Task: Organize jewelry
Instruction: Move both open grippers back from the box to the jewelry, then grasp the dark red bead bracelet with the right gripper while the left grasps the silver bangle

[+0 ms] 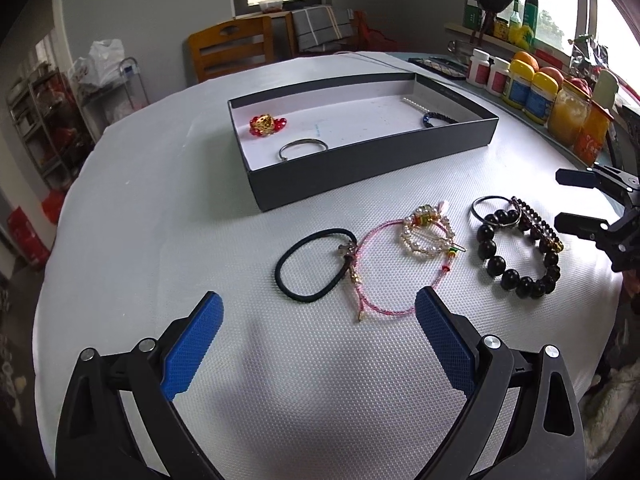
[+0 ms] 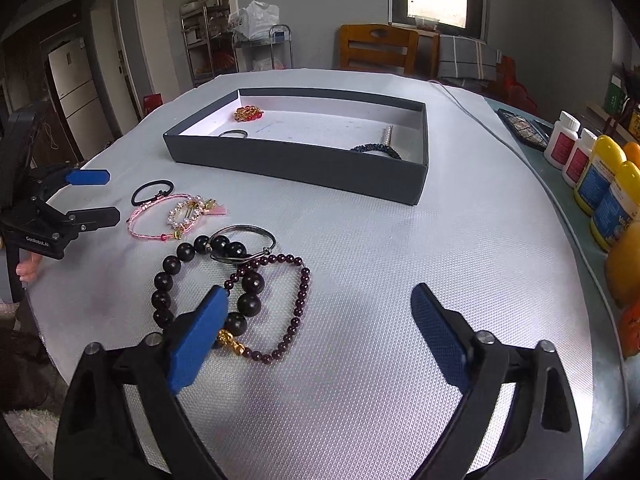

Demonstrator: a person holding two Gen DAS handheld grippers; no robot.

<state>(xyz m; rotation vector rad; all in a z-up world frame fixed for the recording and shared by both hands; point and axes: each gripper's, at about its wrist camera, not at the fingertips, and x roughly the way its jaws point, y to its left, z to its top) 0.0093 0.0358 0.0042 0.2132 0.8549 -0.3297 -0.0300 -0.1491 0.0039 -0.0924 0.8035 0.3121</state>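
A dark shallow box (image 1: pixel 360 168) (image 2: pixel 304 164) holds a red-gold bead piece (image 1: pixel 267 124), a silver bangle (image 1: pixel 303 146) and a blue bracelet (image 1: pixel 438 119). On the table before it lie a black hair tie (image 1: pixel 314 265), a pink cord bracelet (image 1: pixel 384 276), a pearl hair clip (image 1: pixel 428 232), a metal ring (image 1: pixel 494 210), a big black bead bracelet (image 1: pixel 516 256) (image 2: pixel 168 280) and a small dark-red bead bracelet (image 2: pixel 296 308). My left gripper (image 1: pixel 320 316) is open, just short of the hair tie. My right gripper (image 2: pixel 320 312) is open over the bead bracelets.
Bottles and jars (image 1: pixel 532 92) line the table's right edge, with a dark palette (image 2: pixel 524 128) and a cable (image 2: pixel 480 124) near them. A wooden chair (image 1: pixel 232 52) stands behind the table. The white textured cloth (image 1: pixel 160 240) covers the round table.
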